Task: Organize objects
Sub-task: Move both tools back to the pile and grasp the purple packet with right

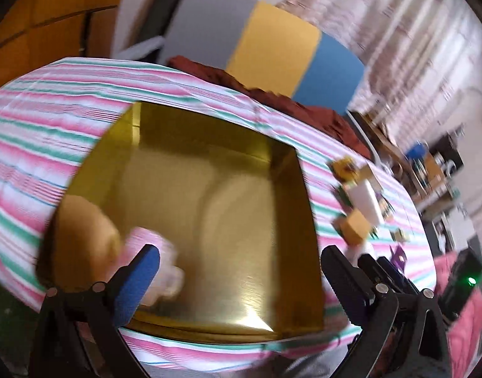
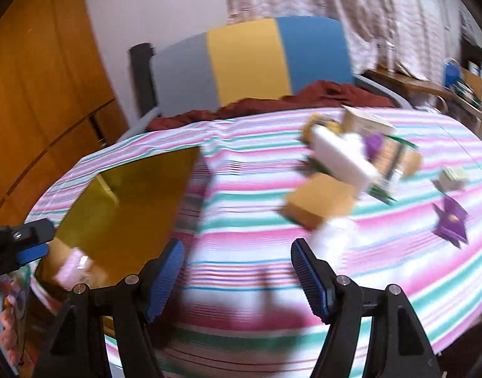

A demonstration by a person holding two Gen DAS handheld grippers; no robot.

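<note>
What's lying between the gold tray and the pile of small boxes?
Only bare striped tablecloth separates the gold tray from the box pile, clearest in the right wrist view.

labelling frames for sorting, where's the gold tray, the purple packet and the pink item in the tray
gold tray point(image 1: 241, 220): left wrist view, bare floor of the tray
purple packet point(image 2: 451, 222): right wrist view, middle of its top face
pink item point(image 2: 73, 266): right wrist view, its blurred upper side, in the tray's near corner
</note>
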